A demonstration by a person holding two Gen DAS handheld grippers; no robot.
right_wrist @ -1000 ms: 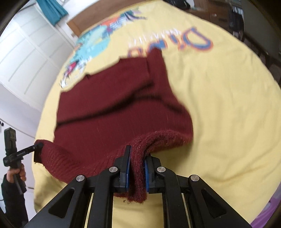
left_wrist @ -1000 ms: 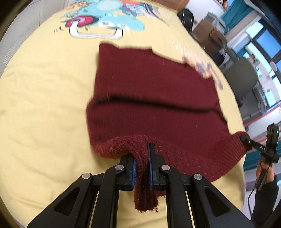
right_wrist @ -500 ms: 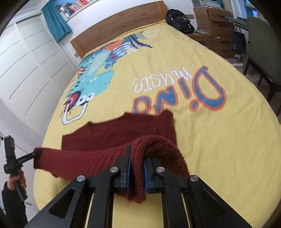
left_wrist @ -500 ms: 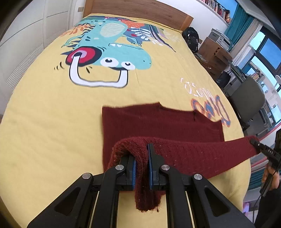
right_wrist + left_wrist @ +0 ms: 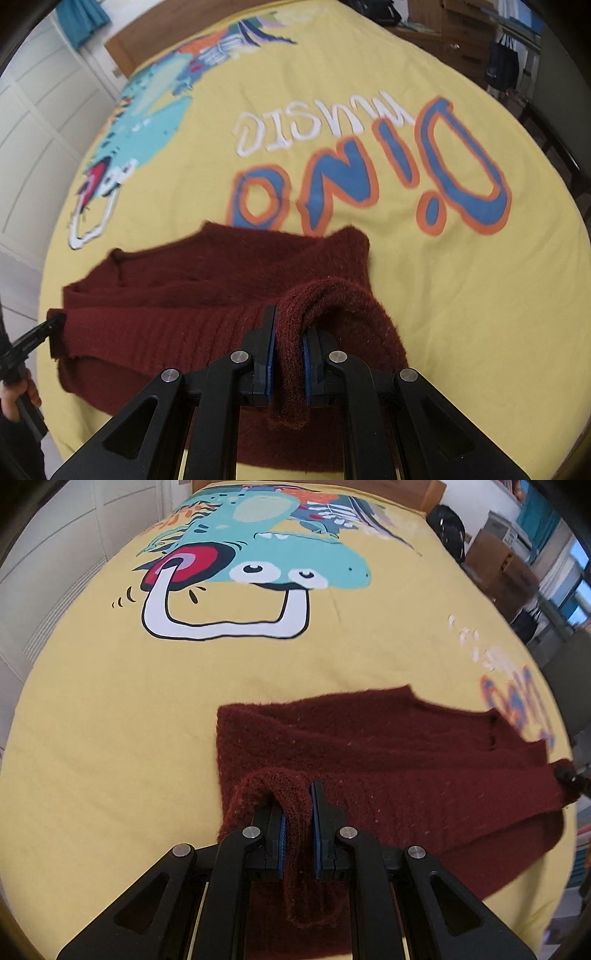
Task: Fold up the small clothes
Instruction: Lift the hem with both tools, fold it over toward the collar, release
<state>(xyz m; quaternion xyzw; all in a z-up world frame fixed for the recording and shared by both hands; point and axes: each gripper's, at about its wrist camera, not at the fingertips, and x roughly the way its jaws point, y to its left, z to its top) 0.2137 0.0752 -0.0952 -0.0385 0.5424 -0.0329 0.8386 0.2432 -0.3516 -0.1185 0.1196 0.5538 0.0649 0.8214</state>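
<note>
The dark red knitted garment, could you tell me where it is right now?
The dark red knitted garment lies on the yellow bedspread below the DINO lettering, its near edge pinched by the left gripper and right gripper.

Each tool is matte black: two angled arms with triangular cut-outs, joined by round silver screws, ending in narrow fingers faced with blue pads. The left tool point(image 5: 297, 823) shows four screws, and so does the right tool point(image 5: 288, 354). At eight o'clock in the right wrist view, a hand point(image 5: 16, 398) emerges from a dark sleeve point(image 5: 18, 450).
</note>
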